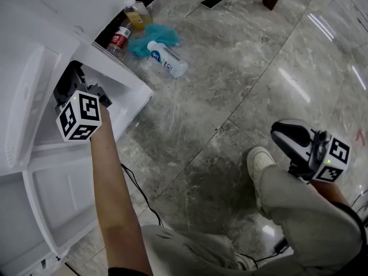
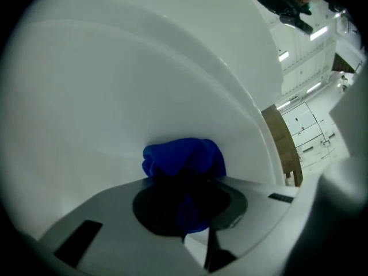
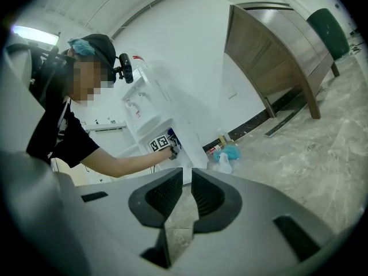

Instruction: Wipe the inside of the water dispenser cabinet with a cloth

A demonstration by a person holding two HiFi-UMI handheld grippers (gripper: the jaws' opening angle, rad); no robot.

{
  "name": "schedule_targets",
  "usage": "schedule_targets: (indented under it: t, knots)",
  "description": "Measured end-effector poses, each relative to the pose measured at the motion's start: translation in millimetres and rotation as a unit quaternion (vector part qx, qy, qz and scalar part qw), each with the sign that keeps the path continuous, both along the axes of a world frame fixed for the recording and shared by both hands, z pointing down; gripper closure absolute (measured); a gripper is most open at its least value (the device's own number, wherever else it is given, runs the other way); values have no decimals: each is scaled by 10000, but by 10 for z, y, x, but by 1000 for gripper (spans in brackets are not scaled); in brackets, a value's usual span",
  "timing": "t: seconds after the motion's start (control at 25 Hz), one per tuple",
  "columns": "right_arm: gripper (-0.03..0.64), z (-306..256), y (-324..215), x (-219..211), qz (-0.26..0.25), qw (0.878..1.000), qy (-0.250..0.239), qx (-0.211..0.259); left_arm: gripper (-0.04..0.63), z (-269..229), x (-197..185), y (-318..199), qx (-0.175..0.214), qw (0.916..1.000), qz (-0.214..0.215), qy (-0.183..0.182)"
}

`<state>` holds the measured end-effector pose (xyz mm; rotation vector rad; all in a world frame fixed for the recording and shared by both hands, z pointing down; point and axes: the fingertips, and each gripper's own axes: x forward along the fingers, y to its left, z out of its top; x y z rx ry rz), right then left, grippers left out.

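Observation:
My left gripper [image 1: 73,84] reaches into the open white cabinet [image 1: 127,88] of the water dispenser, and only its marker cube and dark body show from above. In the left gripper view that gripper [image 2: 184,197] is shut on a bunched blue cloth [image 2: 184,157], which presses against the curved white inner wall [image 2: 144,79]. My right gripper [image 1: 289,135] rests on the person's right knee, away from the cabinet. In its own view its jaws [image 3: 183,191] stand a narrow gap apart with nothing between them, and the dispenser [image 3: 144,117] shows far off.
The cabinet door [image 1: 57,203] hangs open toward me at the lower left. Beside the dispenser on the marble floor lie a white spray bottle [image 1: 167,58], a teal cloth [image 1: 156,35], a red-labelled bottle [image 1: 119,39] and a yellow bottle [image 1: 137,16]. A black cable [image 1: 138,190] runs along the floor.

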<state>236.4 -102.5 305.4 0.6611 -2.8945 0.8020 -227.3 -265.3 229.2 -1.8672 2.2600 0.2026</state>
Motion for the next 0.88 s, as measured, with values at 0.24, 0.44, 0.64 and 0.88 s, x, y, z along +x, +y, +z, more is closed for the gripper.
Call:
schedule_targets:
  t: [0.24, 0.44, 0.64, 0.88]
  knots:
    - [575, 11, -16, 64, 72, 10000, -19, -37, 538, 19, -213, -187, -287, 9993, -186, -129]
    - [575, 42, 19, 113, 92, 9999, 6, -64, 538, 9, -308, -295, -422, 9984, -271, -278]
    - [575, 52, 53, 83, 41, 9999, -16, -98, 538, 18, -196, -188, -419, 9983, -151, -362]
    - [575, 76, 110, -24, -89, 9999, -52, -115, 537, 122, 261, 205, -437, 9948, 486, -776]
